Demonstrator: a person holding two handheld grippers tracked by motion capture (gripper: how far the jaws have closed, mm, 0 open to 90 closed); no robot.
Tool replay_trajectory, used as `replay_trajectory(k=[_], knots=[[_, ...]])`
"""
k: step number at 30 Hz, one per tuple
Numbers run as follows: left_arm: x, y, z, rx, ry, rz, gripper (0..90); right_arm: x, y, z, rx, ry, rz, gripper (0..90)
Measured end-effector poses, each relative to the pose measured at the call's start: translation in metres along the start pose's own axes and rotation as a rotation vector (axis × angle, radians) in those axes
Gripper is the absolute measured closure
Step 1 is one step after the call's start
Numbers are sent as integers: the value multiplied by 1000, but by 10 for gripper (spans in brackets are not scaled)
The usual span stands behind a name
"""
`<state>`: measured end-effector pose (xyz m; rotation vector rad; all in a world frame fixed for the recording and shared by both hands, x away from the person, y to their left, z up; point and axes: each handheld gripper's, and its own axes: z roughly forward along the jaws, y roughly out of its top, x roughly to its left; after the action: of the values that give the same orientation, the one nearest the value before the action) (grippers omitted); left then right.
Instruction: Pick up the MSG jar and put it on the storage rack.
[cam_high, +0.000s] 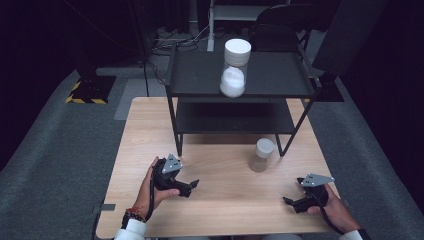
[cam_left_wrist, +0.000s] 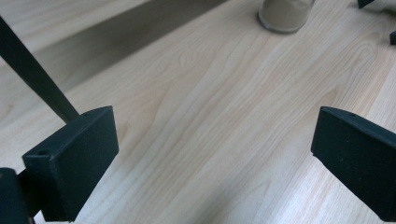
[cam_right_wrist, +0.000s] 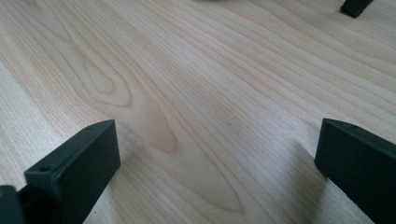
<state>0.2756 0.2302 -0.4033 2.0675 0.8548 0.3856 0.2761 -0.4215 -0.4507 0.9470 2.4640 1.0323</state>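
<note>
You had both tongs parked low on the tabletop (cam_high: 150, 125), near your edge, with nothing in either. Left tongs (cam_high: 194, 185) had jaws spread wide in the left gripper view, bare wood between them, pointed toward the small jar (cam_high: 261, 155); its tan contents and base showed at the top of that view (cam_left_wrist: 285, 14). Right tongs (cam_high: 288, 201) were equally wide open, jaws empty over plain wood grain, aimed inward across the tabletop. Reads like a ready stance: both open so either could close on the jar without a re-open, and both kept low and apart so they wouldn't foul each other. The jar stood upright with its white lid on, on the tabletop just in front of the black shelf rack (cam_high: 295, 85), near its front right leg, between the two tongs but closer to the right one. The larger jar (cam_high: 234, 67) with white contents sat on the rack's top shelf, well apart from both hands. My read: the small jar was the pick, probably bound for the rack, and the leg beside it left little room on that side.
</note>
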Motion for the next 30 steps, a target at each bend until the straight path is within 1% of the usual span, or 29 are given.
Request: replay_trajectory(k=[2, 4, 8, 10, 11, 12, 13, 15, 16, 24, 26, 28, 30], knots=[[-1, -5, 1, -1, 5, -9, 5, 0, 0, 0, 0, 0, 0, 0], [-1, -10, 1, -14, 3, -22, 4, 0, 0, 0, 0, 0, 0, 0], [-3, -12, 3, -3, 12, -17, 4, 0, 0, 0, 0, 0, 0, 0], [-3, -15, 4, -2, 8, -22, 5, 0, 0, 0, 0, 0, 0, 0], [-4, -16, 6, 12, 15, -22, 5, 0, 0, 0, 0, 0, 0, 0], [-4, -16, 6, 12, 15, -22, 5, 0, 0, 0, 0, 0, 0, 0], [-5, -18, 8, 13, 21, -35, 5, 0, 0, 0, 0, 0, 0, 0], [-4, -19, 9, 17, 21, -36, 5, 0, 0, 0, 0, 0, 0, 0], [-6, -19, 10, 39, 33, -23, 5, 0, 0, 0, 0, 0, 0, 0], [-5, -24, 18, 71, 38, -32, 6, 0, 0, 0, 0, 0, 0, 0], [-5, -25, 19, 77, 40, -34, 6, 0, 0, 0, 0, 0, 0, 0], [-4, -25, 21, 96, 40, -43, 7, 0, 0, 0, 0, 0, 0, 0], [-5, -25, 22, 100, 44, -42, 7, 0, 0, 0, 0, -1, 2, 0]])
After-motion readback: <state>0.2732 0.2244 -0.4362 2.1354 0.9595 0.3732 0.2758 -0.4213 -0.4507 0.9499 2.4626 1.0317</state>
